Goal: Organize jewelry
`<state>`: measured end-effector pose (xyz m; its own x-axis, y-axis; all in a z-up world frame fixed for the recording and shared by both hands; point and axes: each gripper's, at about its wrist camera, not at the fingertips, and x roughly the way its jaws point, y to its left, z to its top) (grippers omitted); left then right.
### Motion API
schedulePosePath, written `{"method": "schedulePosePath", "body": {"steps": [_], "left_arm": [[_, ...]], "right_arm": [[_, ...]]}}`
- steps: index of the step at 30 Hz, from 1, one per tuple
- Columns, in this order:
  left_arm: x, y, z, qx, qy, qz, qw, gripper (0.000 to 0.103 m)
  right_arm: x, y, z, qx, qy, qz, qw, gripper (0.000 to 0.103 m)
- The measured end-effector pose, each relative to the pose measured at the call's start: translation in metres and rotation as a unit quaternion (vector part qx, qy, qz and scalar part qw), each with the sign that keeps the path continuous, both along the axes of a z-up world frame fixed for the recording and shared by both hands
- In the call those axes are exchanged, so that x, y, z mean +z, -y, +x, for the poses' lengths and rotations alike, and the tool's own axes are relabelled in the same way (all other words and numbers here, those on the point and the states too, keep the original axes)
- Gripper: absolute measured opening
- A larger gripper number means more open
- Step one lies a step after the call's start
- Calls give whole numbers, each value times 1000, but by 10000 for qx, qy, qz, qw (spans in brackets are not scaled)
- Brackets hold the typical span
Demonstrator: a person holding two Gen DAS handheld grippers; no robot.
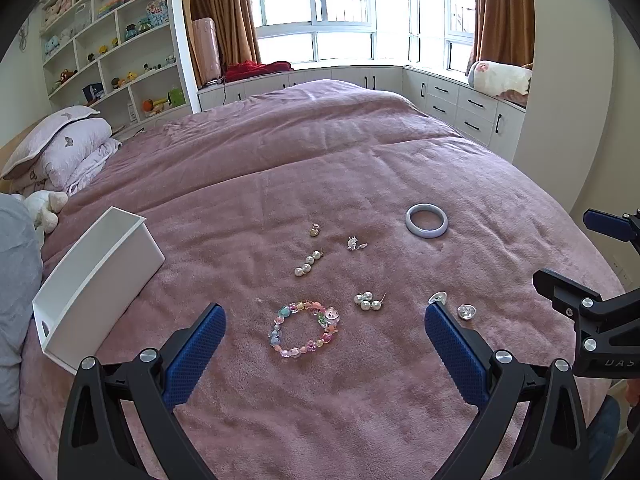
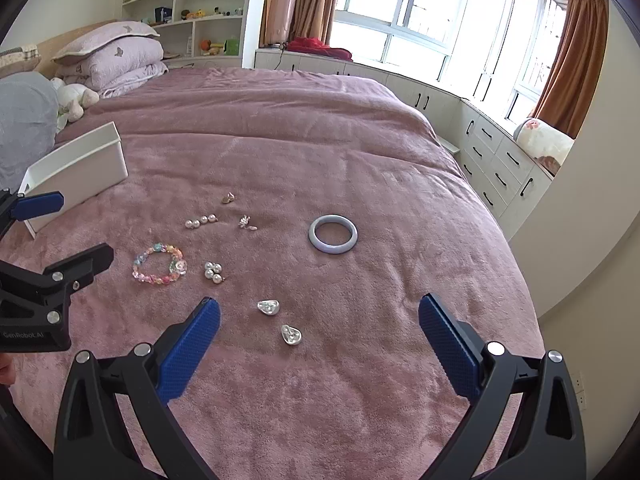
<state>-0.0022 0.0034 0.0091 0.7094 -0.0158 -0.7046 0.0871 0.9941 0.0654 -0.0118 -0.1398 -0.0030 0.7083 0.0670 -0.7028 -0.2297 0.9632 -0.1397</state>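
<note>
Jewelry lies on a pink bedspread (image 1: 320, 160). A colourful bead bracelet (image 1: 305, 329) (image 2: 160, 265) lies between the fingers of my left gripper (image 1: 322, 324), which is open and empty above it. A pale lavender bangle (image 1: 426, 220) (image 2: 333, 235) lies further right. Two pearl earrings (image 1: 307, 263) (image 1: 367, 301), a gold charm (image 1: 314, 230) and a silver charm (image 1: 354, 243) lie between them. Two clear earrings (image 2: 268, 306) (image 2: 291, 335) lie in front of my right gripper (image 2: 320, 316), which is open and empty. A white box (image 1: 96, 280) (image 2: 76, 168) stands at the left.
Pillows (image 1: 64, 148) and a plush toy (image 1: 44, 208) lie at the head of the bed, left. Shelves (image 1: 112, 48) stand behind. Window-seat drawers (image 1: 460, 108) run along the right, past the bed's edge.
</note>
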Motion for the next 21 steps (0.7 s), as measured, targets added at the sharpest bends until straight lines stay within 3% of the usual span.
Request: {"method": "schedulePosePath", "body": {"steps": [21], "left_arm": [[7, 1, 2, 11, -26, 2, 10000, 101]], "right_arm": [[1, 6, 1, -59, 29, 124, 9999, 98]]}}
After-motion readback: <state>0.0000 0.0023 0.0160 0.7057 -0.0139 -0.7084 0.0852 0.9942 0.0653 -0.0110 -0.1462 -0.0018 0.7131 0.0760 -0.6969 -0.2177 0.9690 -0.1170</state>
